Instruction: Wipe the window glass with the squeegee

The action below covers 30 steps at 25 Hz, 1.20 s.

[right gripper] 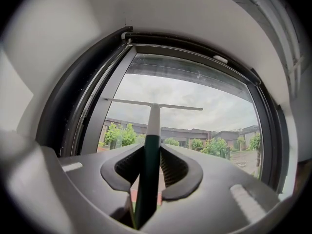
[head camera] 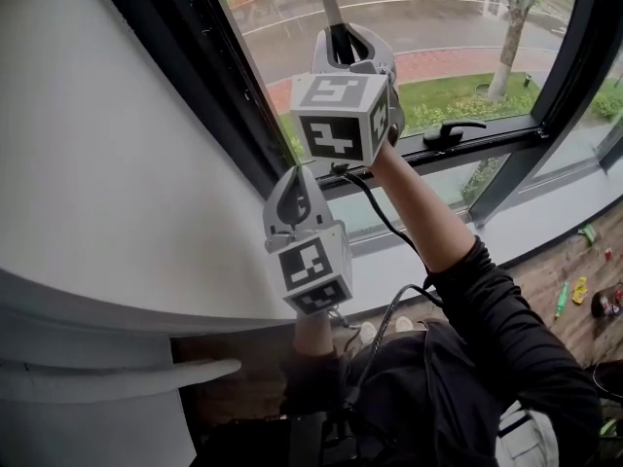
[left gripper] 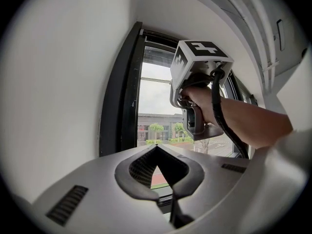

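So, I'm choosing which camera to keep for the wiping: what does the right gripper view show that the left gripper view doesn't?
Only the right gripper view: the squeegee, its handle clamped in the right gripper, blade crosswise before the window glass. Only the left gripper view: the left gripper, shut on nothing, plus the person's hand on the right gripper. Both: the window glass, its dark frame, buildings and trees beyond.

Squeegee (right gripper: 153, 118) in right claw (right gripper: 152, 149), before window glass (right gripper: 209, 94); left claw (left gripper: 156, 148) below.
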Available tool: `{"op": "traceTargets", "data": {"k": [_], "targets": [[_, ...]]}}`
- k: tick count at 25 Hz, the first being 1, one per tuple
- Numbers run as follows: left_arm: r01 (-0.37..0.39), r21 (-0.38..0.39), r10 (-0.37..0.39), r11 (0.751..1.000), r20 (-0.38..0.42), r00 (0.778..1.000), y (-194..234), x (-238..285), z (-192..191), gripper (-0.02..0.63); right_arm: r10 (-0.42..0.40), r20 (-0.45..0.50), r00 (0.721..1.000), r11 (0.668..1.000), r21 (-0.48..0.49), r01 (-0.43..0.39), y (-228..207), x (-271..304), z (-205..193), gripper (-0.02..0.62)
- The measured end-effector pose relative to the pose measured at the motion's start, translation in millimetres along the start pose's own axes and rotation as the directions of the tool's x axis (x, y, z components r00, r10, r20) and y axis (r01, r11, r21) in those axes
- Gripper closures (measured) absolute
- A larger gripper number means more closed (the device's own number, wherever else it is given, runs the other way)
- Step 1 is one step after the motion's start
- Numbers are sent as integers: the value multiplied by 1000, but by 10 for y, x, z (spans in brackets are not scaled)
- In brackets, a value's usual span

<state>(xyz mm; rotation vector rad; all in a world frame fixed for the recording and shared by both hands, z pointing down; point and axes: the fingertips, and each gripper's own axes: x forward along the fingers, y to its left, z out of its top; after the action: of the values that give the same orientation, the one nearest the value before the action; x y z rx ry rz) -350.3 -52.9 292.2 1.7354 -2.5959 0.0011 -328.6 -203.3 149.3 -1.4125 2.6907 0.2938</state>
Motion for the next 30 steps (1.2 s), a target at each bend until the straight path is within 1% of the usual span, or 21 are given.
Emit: {"op": "traceTargets", "data": {"k": [30], "targets": [[12,13,-10,1000,-90,996,-24,-63,-516,607,15,-98,995,1000,-2,-16,80,-223,-817,502]]}}
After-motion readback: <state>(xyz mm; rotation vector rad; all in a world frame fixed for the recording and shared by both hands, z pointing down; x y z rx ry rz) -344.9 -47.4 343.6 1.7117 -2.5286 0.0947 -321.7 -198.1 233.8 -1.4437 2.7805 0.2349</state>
